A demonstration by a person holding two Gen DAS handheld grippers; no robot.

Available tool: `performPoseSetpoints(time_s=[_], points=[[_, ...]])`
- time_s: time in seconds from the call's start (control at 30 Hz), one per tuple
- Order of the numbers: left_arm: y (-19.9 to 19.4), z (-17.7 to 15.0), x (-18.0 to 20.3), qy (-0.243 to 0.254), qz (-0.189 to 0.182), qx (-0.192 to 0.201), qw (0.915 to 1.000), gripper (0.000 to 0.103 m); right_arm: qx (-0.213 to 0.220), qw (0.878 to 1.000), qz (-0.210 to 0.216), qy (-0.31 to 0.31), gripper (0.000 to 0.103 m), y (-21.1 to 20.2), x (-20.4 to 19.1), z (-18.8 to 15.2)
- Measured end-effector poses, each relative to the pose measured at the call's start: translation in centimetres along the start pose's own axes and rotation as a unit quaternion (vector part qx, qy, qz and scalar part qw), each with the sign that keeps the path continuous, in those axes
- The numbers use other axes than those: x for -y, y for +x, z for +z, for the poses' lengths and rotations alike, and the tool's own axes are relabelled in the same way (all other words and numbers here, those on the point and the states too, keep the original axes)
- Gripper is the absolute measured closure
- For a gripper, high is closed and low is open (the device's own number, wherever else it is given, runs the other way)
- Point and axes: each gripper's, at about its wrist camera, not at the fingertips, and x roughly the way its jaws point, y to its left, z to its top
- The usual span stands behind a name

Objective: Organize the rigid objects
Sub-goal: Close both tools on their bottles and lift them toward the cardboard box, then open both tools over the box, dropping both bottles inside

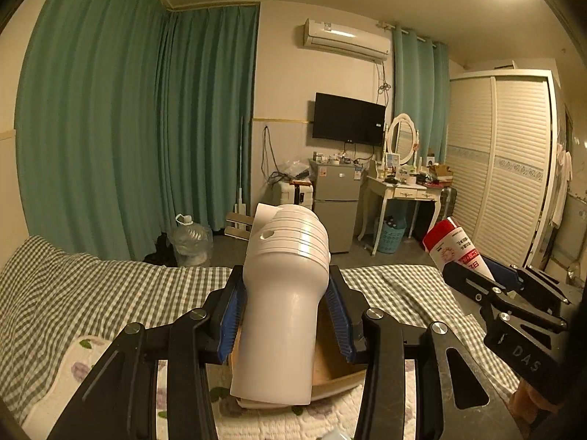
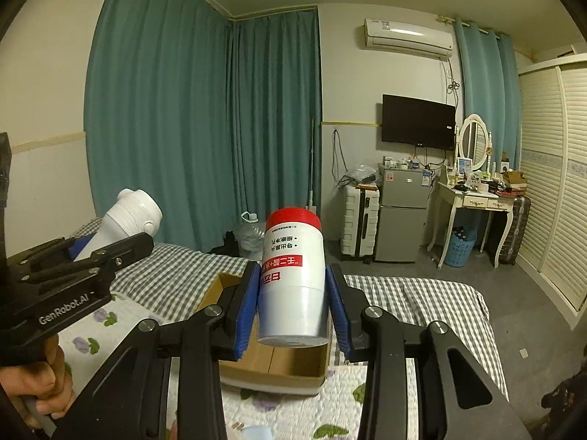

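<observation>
I have the left tongs (image 1: 284, 315) clamped on the white ribbed bottle (image 1: 284, 293) and the right tongs (image 2: 291, 308) clamped on the red-capped tube (image 2: 293, 275), both raised above the open cardboard box (image 2: 271, 363) just beneath them, presumably for dropping in.

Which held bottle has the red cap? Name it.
The one in the right gripper: a white bottle with red cap and red label. The left gripper clamps an all-white ribbed bottle.
</observation>
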Motion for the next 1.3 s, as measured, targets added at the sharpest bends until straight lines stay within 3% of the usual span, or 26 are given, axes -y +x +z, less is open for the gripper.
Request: performPoseSetpoints(time_s=[0.27,0.7,1.03,1.3], points=[[6.3,-1.3,-0.5,0.002,0.004,-0.036,0.9993,0.059,-0.032,0.999,0.018,-0.011,0.067,5.8,0.8,-0.6],[17.0,-5.7,-1.6,-0.007,0.010,-0.131,0.9913,0.059,-0.113,0.993,0.040,-0.010,0.067,16.8,1.9,-5.3],[21.6,-9.0,-2.6,-0.016,0.006,-0.195,0.9807,0.059,-0.181,0.982,0.041,-0.036,0.067,23.4,2.2,-8.2],[23.1,-9.6,-1.5,0.043,0.013,-0.240,0.9697,0.059,-0.250,0.965,0.022,-0.069,0.067,26.8,1.3,-11.9]])
